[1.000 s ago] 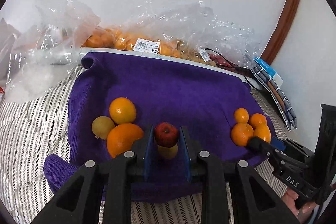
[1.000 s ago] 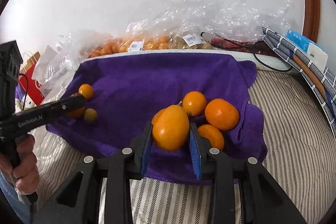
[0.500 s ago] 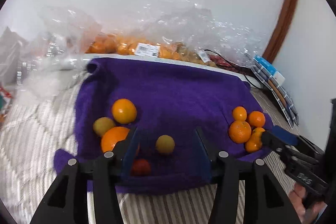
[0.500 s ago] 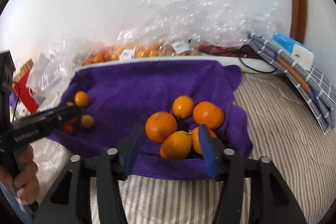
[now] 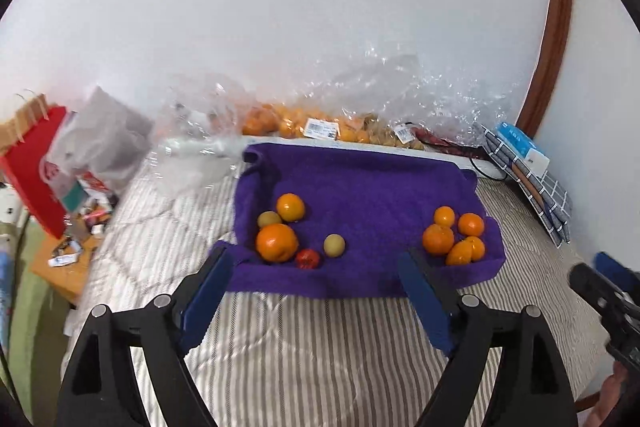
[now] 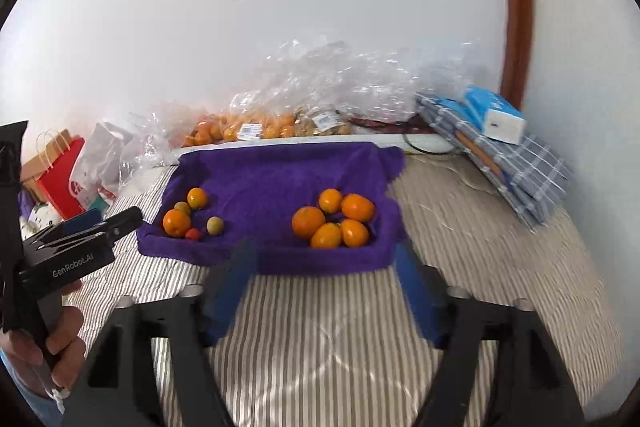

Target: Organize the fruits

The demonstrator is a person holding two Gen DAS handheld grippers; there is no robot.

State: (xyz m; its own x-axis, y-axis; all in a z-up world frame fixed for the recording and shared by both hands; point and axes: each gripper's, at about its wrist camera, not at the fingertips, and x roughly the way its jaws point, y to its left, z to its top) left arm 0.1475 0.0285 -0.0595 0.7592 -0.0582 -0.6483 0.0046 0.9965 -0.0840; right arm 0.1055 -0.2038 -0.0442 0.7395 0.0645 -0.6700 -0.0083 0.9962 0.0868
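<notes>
Towel: purple towel [image 5: 360, 187] spread on a striped bedcover [image 5: 320, 347], its far edge against the white wall [image 5: 280, 7].
Left group: large orange [image 5: 277, 243], smaller orange [image 5: 291, 207], two yellow-green fruits [image 5: 334, 245] and a small red fruit [image 5: 307, 259] lie close together near the towel's left front corner; the red fruit touches the large orange.
Right group: five oranges [image 6: 332, 219] clustered, touching one another, near the towel's right front corner, well apart from the left group.
Left gripper: left gripper [image 5: 316, 291] hangs over the bedcover just before the towel's front edge; its blue-padded jaws are opening, already wide, with nothing between them.
Right gripper: right gripper [image 6: 326, 287] hangs before the towel below the five oranges; its jaws are opening too, spread wide and empty, the left finger blurred.
Hand: a hand [image 6: 48, 347] grips the left gripper's handle at the left edge of the right wrist view.
Behind towel: crumpled clear plastic bags [image 5: 400, 87] with more packed oranges [image 5: 280, 123] along the wall.
Right side: checked folded cloth [image 6: 520, 163] with a blue-and-white box [image 6: 496, 115] on it.
Left side: red paper bag [image 5: 36, 163] beside the bed.
</notes>
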